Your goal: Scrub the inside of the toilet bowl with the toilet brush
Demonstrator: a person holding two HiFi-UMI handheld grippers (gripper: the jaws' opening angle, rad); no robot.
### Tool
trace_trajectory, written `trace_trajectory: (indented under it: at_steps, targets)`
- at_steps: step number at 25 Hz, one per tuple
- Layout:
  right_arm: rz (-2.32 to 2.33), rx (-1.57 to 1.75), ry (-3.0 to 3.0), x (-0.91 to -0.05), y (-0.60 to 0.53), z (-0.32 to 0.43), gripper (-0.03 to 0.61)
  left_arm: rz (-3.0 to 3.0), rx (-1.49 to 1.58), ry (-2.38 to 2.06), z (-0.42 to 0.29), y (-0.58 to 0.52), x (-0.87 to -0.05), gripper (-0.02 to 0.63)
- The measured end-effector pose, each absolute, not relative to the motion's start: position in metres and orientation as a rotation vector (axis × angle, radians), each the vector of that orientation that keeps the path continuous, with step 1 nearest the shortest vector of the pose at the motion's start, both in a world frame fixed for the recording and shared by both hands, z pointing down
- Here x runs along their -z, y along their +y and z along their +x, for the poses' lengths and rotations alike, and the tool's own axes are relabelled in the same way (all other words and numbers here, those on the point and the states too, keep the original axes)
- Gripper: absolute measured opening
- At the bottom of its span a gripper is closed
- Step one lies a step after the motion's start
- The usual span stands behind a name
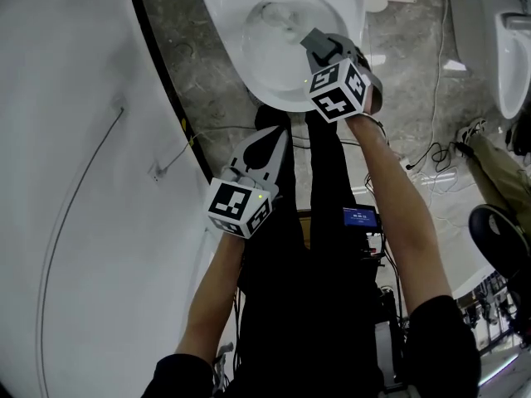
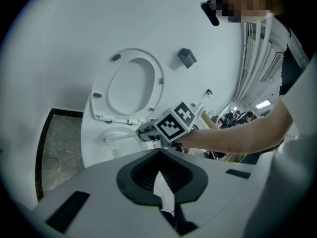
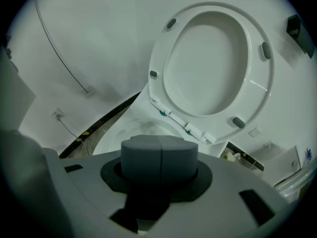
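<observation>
The white toilet bowl (image 1: pixel 282 48) lies at the top centre of the head view, its seat (image 3: pixel 218 63) raised against the wall. My right gripper (image 1: pixel 319 44) hangs over the bowl's near right rim. Its two grey pads (image 3: pixel 159 160) are pressed together, shut, and nothing shows between them. In the left gripper view this gripper (image 2: pixel 143 132) sits just above the bowl (image 2: pixel 106 143). My left gripper (image 1: pixel 278 135) is held back from the toilet, low and to the left, its fingers meeting at a point. No toilet brush can be made out in any view.
A white wall with a thin cable (image 1: pixel 83 181) fills the left. Grey marble floor (image 1: pixel 191 73) with a black border surrounds the toilet. Loose cables (image 1: pixel 431 160) and a person's shoe (image 1: pixel 473 131) lie on the right, near another white fixture (image 1: pixel 514 48). A small grey box (image 2: pixel 186 57) hangs on the wall.
</observation>
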State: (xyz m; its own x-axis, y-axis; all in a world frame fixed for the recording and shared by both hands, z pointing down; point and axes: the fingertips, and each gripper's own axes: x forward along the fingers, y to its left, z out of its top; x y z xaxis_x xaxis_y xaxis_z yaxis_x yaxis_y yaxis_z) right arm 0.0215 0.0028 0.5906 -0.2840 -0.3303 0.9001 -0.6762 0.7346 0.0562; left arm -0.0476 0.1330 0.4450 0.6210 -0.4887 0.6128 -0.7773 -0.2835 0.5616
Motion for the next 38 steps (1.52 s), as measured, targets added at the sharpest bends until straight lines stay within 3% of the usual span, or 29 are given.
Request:
trace_trajectory:
  at_steps: [18,38]
  targets:
    - [0.672,-0.464,-1.954,-0.606,0.047,0.001,0.155,1.939,-0.426,-1.026,-0.050,0.127,-0.473,0.009]
    - [0.565,-0.613,-1.931,-0.607,0.133,0.029,0.155,1.940,-0.426,-1.024,-0.046,0.121,-0.474,0.009]
